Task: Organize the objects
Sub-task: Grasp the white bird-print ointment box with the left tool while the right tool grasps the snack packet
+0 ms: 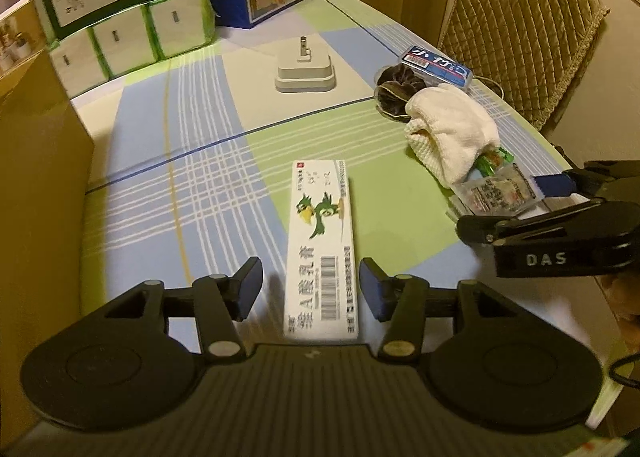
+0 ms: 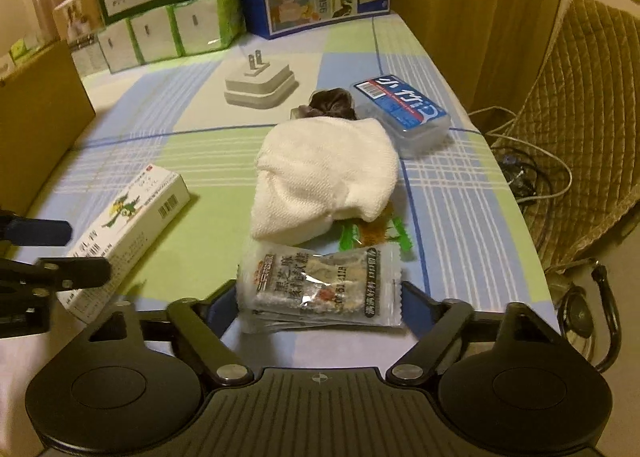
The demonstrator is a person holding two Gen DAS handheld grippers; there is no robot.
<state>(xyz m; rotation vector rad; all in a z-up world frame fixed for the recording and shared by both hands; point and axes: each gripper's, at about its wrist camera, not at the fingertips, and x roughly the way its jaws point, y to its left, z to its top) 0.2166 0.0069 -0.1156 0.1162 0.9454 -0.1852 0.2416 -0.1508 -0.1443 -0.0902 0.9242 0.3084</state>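
A long white ointment box (image 1: 320, 249) with a green bird print lies flat on the plaid-covered table (image 1: 168, 193). Its long axis runs straight away from the left gripper (image 1: 311, 289), near end between that gripper's 2 fingers (image 1: 249, 289), which stand wide apart, not touching it. Just to the right, the right gripper (image 2: 320, 297) has its fingers spread around a clear snack packet (image 2: 320, 289) lying crosswise; whether they touch it cannot be told. Beyond the packet sit a white cloth (image 2: 326, 173), a dark scrunchie (image 2: 334, 103), a blue-labelled clear case (image 2: 402, 113) and a white plug adapter (image 2: 260, 83).
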